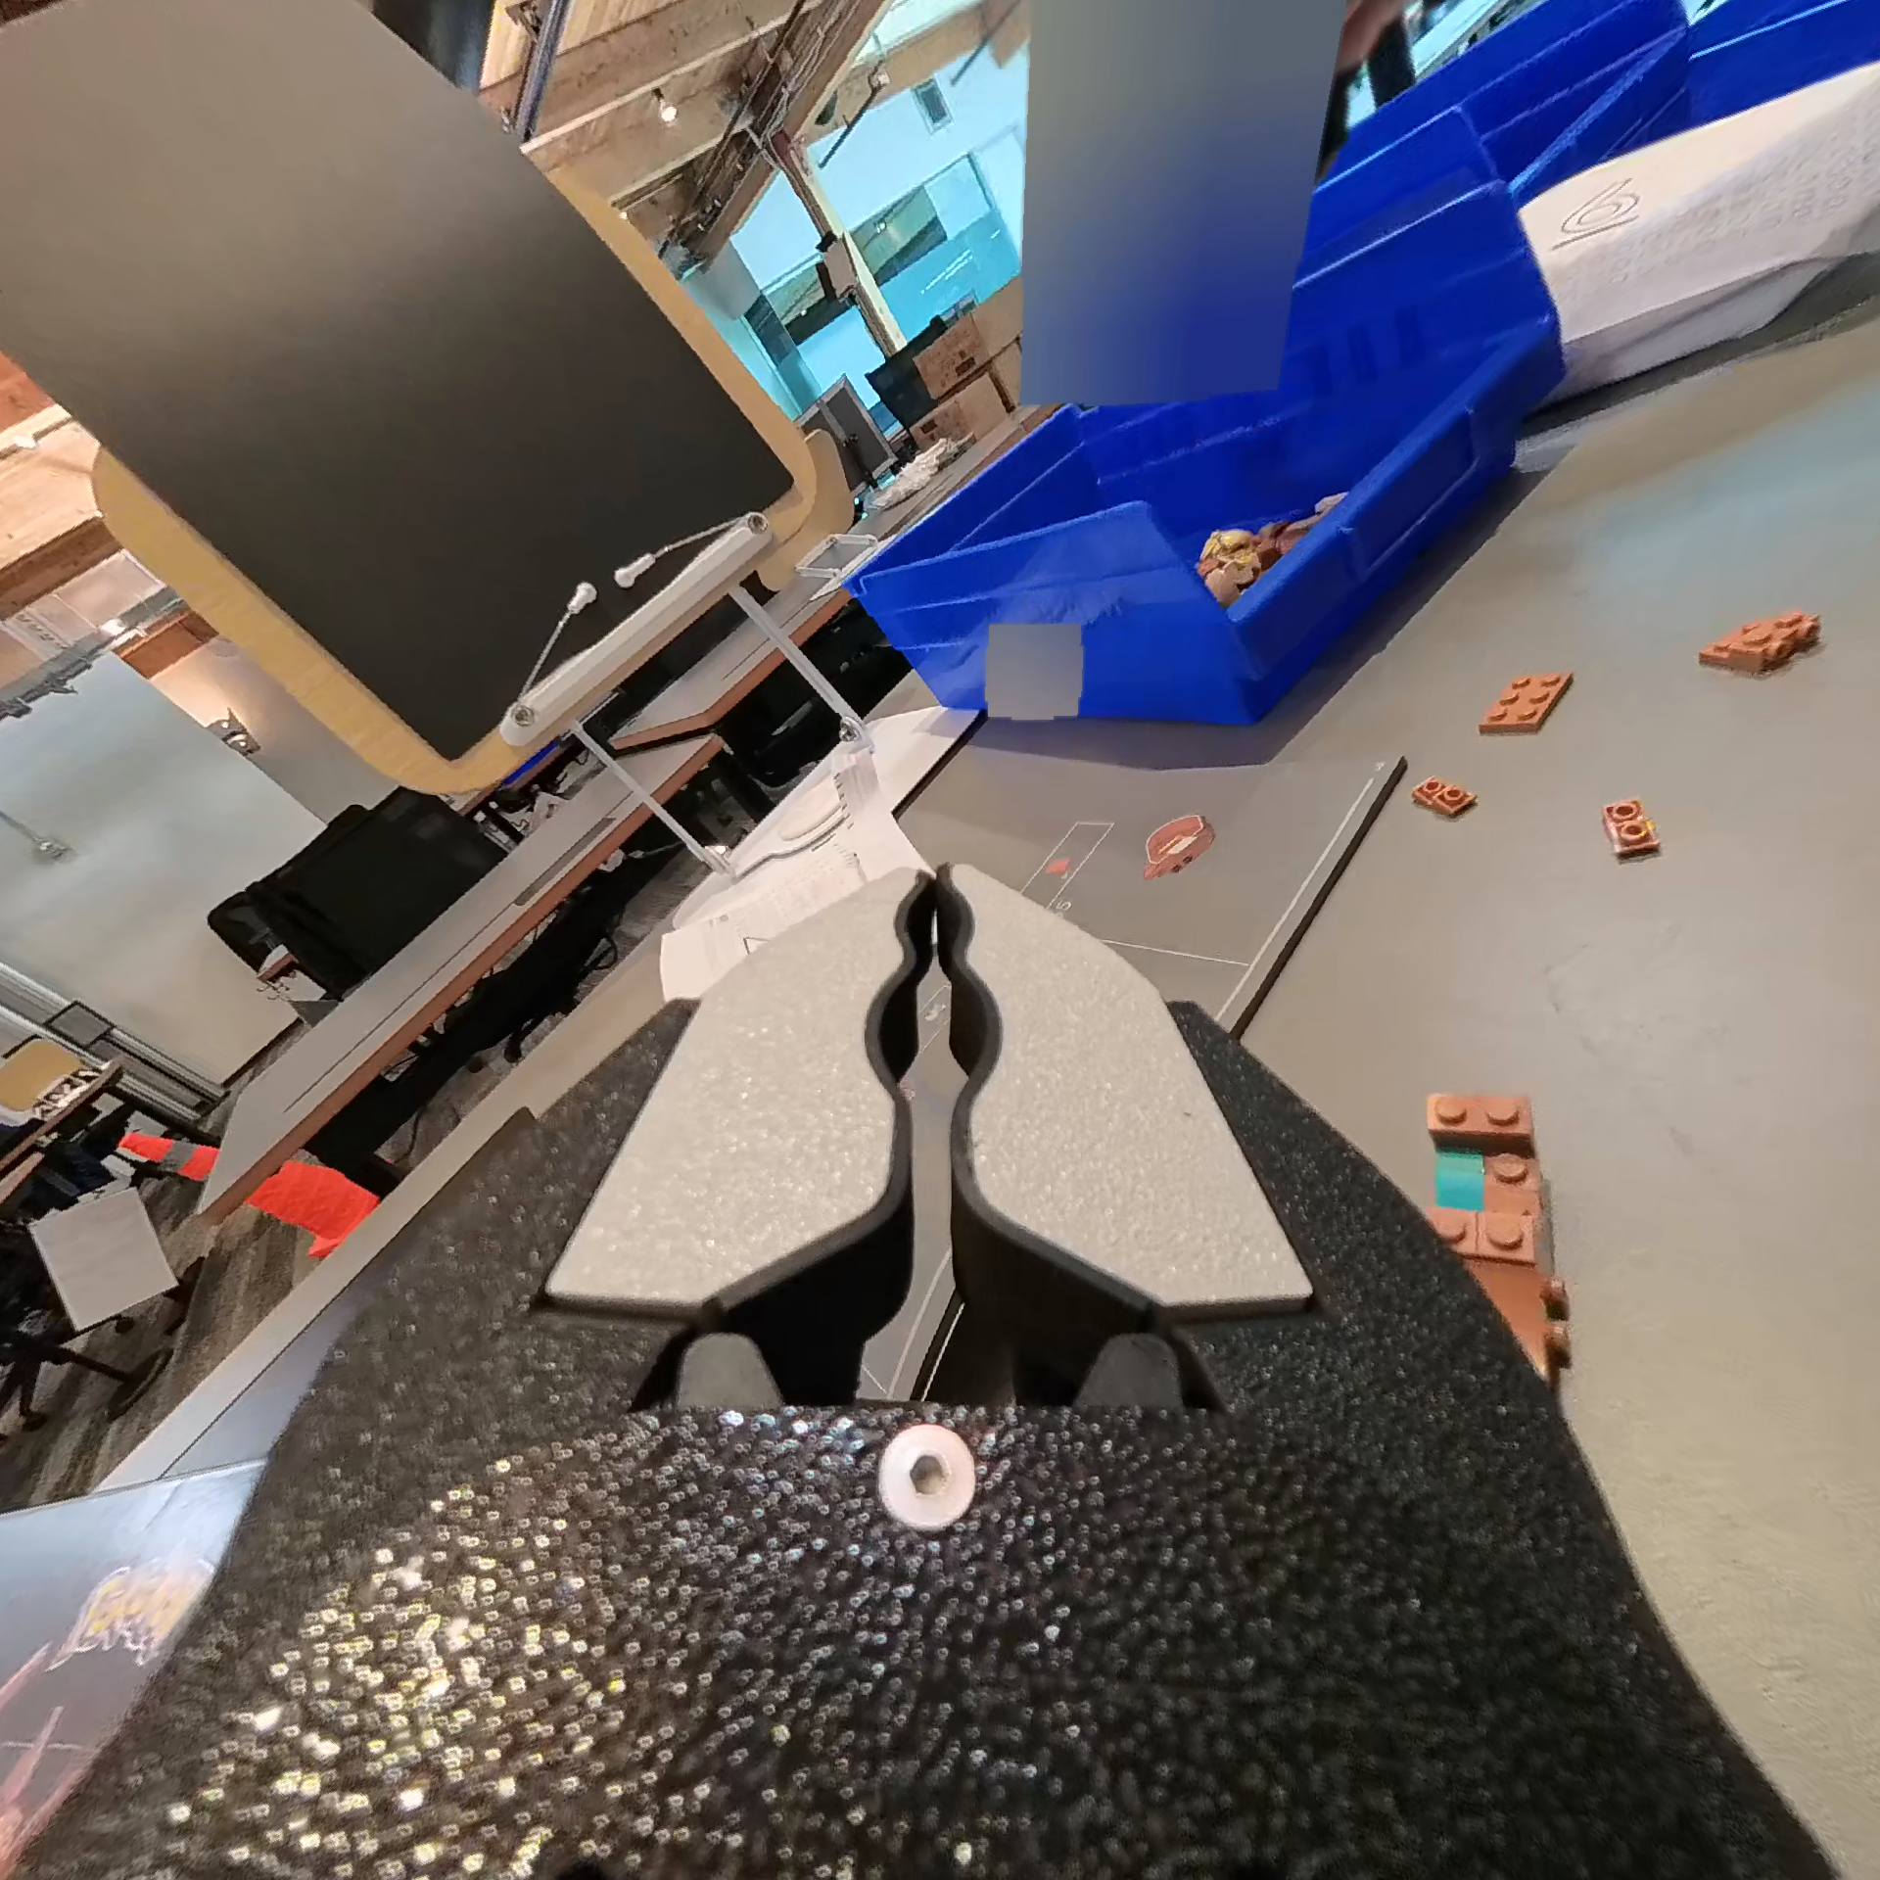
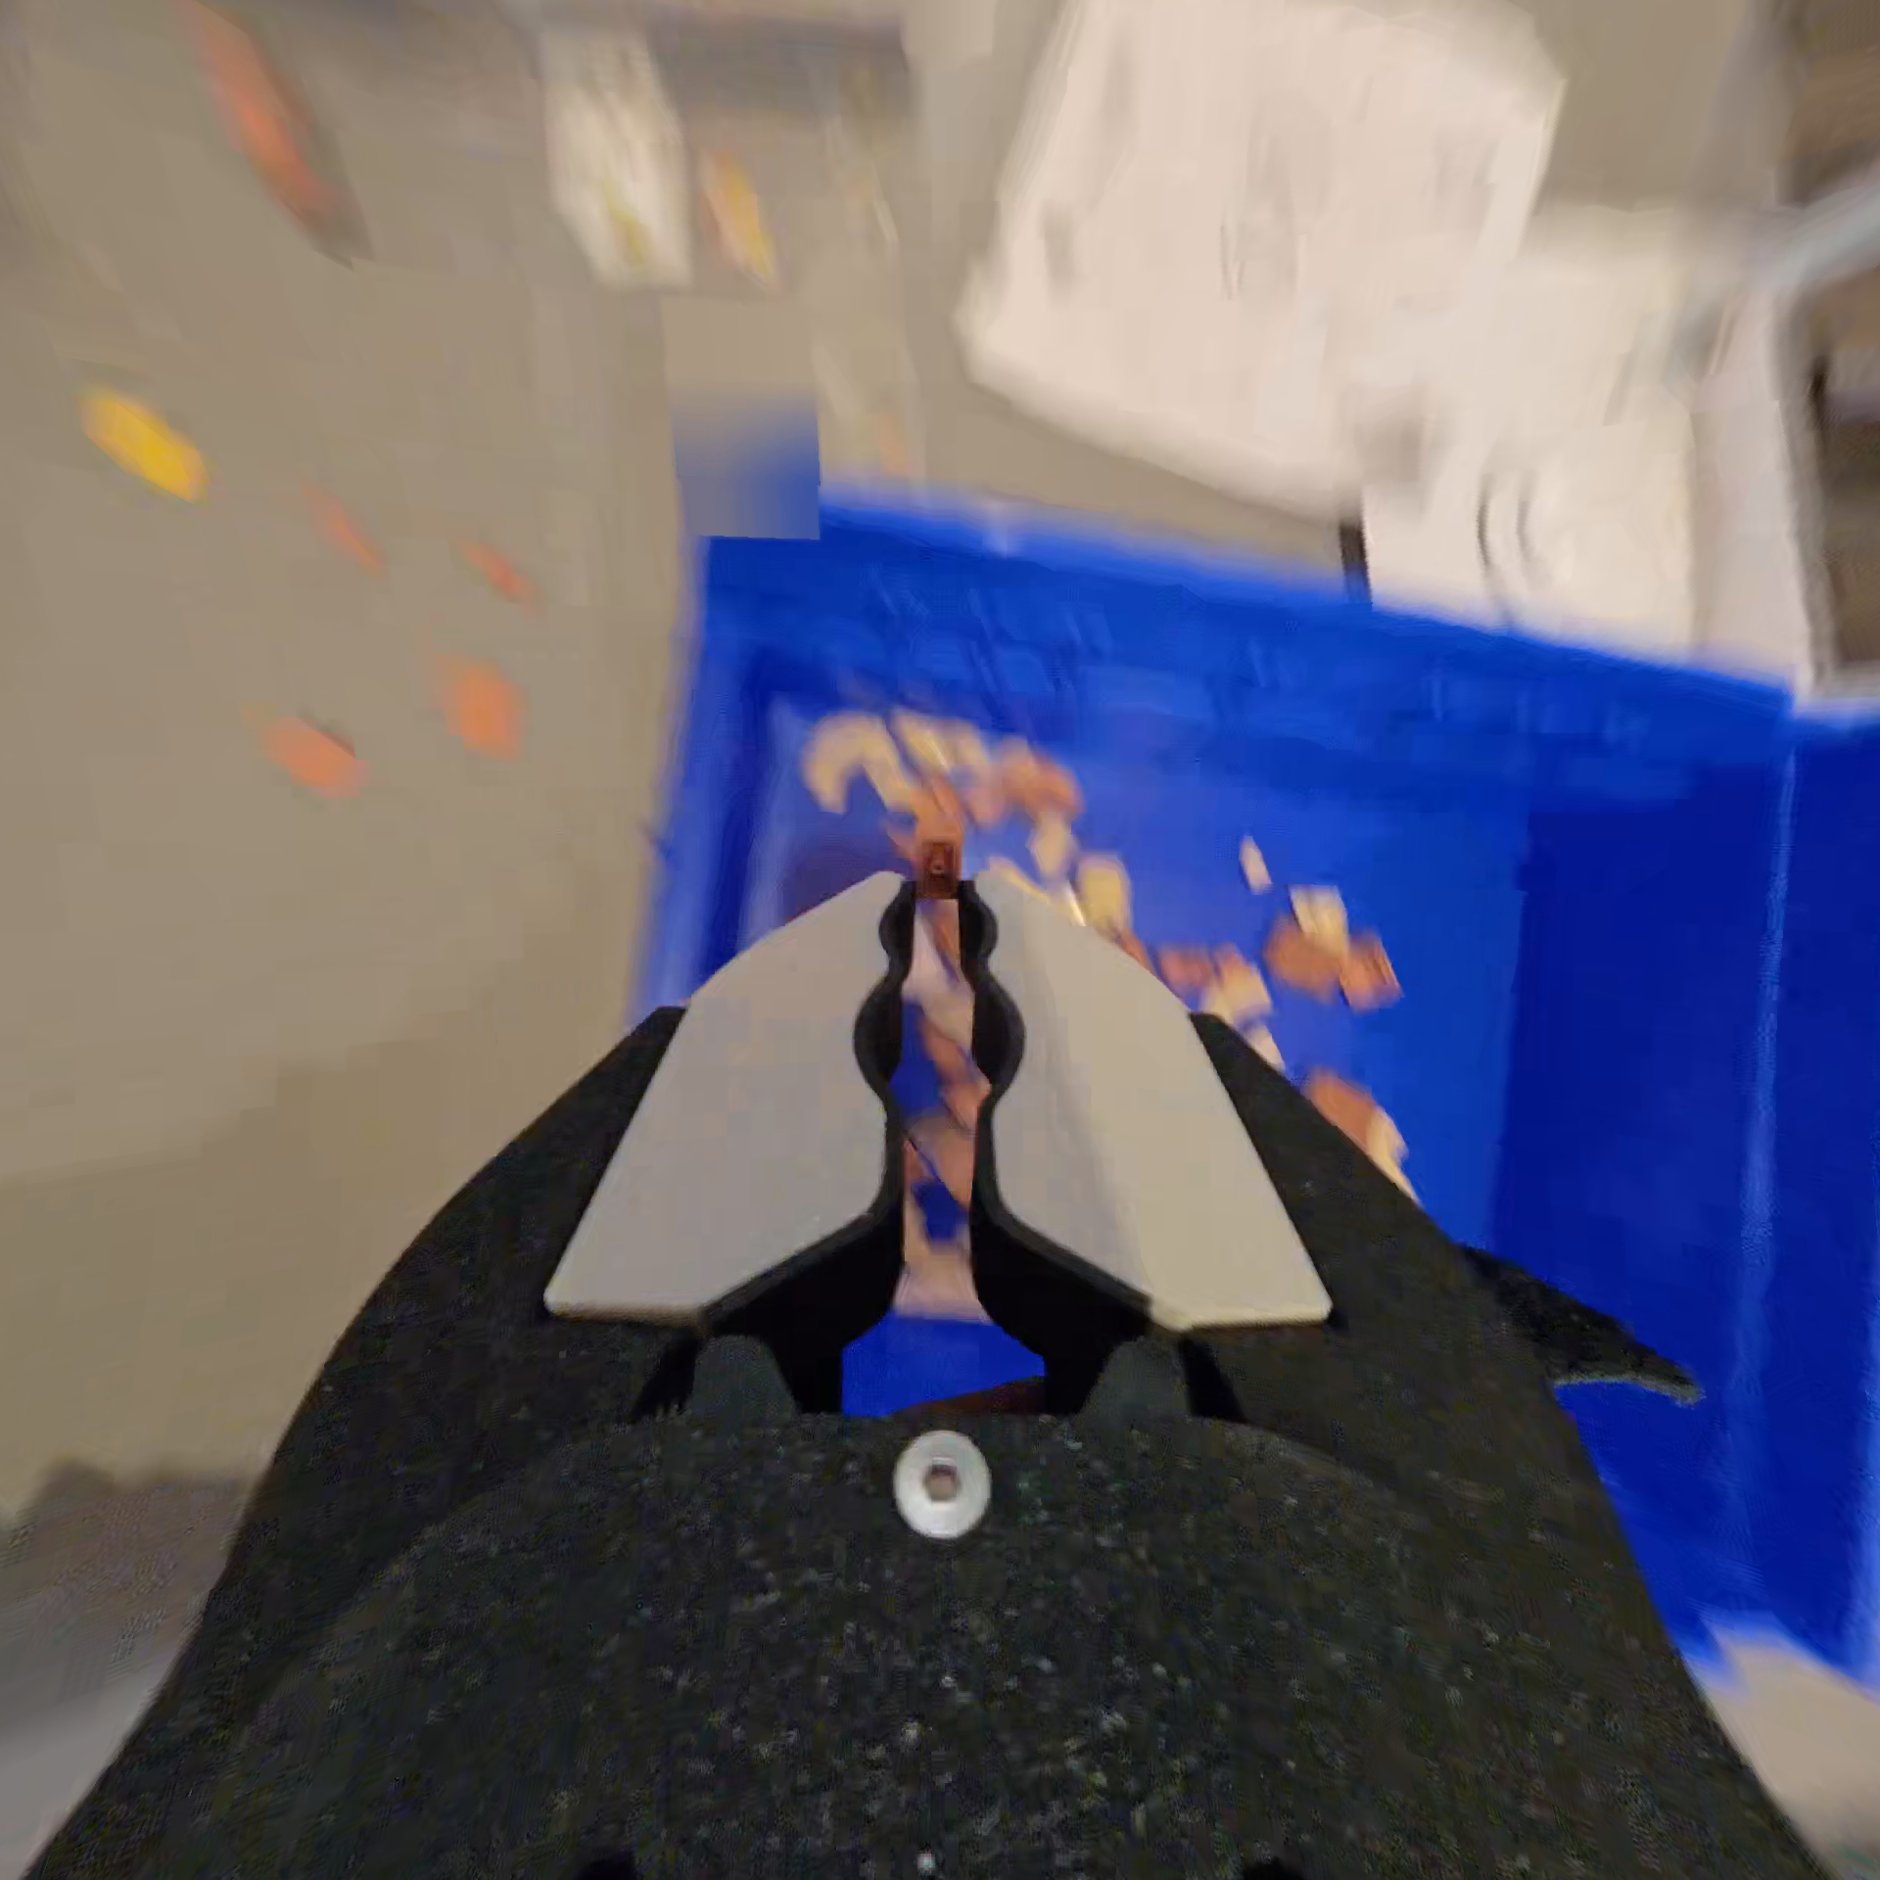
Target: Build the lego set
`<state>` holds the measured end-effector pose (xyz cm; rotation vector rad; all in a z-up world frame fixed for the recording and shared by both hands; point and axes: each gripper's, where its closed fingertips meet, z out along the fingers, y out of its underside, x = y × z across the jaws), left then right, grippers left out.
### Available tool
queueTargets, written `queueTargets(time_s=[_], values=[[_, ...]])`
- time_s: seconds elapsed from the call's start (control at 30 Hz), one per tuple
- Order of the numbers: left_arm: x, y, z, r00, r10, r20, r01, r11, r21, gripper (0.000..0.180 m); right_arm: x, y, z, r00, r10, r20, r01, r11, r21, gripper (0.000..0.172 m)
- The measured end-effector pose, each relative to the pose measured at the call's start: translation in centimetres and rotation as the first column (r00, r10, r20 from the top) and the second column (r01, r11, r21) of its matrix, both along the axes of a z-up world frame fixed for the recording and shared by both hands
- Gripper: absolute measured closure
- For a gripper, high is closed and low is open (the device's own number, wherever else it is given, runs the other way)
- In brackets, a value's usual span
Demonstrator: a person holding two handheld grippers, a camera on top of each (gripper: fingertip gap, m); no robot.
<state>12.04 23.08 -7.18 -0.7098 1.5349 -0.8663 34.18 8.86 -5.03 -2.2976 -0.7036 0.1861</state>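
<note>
**A:** Black pebbled housing fills the foreground of both views. What are the left gripper [image 1: 936,883] fingers doing?

**B:** They're pressed together at the tips with nothing between them, raised over a dark mat [image 1: 1312,865] on the grey table [image 1: 1628,1017]. A white printed sheet [image 1: 773,916] lies just past the tips to their left. A small brown rounded piece [image 1: 1177,844] sits on the mat ahead and to the right.

**A:** And the right gripper [image 2: 938,887]?

**B:** It's clamped on a tiny brown brick [image 2: 938,867]. The pads [image 2: 975,900] press it from both sides and it pokes out past the tips, along the line of the fingers. Beyond and below the fingers is a blue bin [image 2: 1628,916] with a scatter of tan and brown pieces [image 2: 1323,966], so this gripper is much the nearer to it.

**A:** Does either view show something the other misses?

**B:** The left view is sharp: brown plates [image 1: 1526,702] lie loose ahead to the right, and a brown brick assembly [image 1: 1495,1200] with a teal tile is beside the housing. The right view is smeared, so only orange blurs [image 2: 478,702] appear left of the fingers. Neither view shows the other gripper.
</note>
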Motion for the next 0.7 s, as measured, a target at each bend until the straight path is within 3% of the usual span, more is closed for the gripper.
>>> queueTargets(time_s=[0.1, 0.23, 0.4, 0.53, 0.7], values=[[-0.1, -0.5, 0.3, 1.000, -0.008, 0.012, 0.008, 1.000, 0.014, 0.180, -5.8, -0.6, 5.3, 0.962, 0.108, -0.249, -0.023, 0.947, 0.321, 0.164], [-0.4, -1.1, 0.9, 0.999, -0.016, 0.032, 0.015, 0.999, 0.043, 0.180, -10.3, -1.8, 6.6, 0.936, 0.141, -0.323, 0.012, 0.903, 0.430, 0.164], [-0.9, -1.4, 1.9, 0.998, -0.013, 0.064, 0.007, 0.997, 0.082, 0.180, -17.6, -1.8, 0.8, 0.967, 0.123, -0.225, -0.053, 0.955, 0.293, 0.164], [-1.1, -1.6, 2.2, 0.997, -0.012, 0.073, 0.005, 0.995, 0.098, 0.180, -21.9, -1.8, -7.8, 0.990, 0.121, 0.078, -0.125, 0.991, 0.041, 0.164], [-1.2, -2.1, 2.2, 0.997, -0.019, 0.075, 0.008, 0.990, 0.139, 0.180, -25.0, -1.9, -11.7, 0.965, 0.200, 0.167, -0.183, 0.976, -0.115, 0.164]])
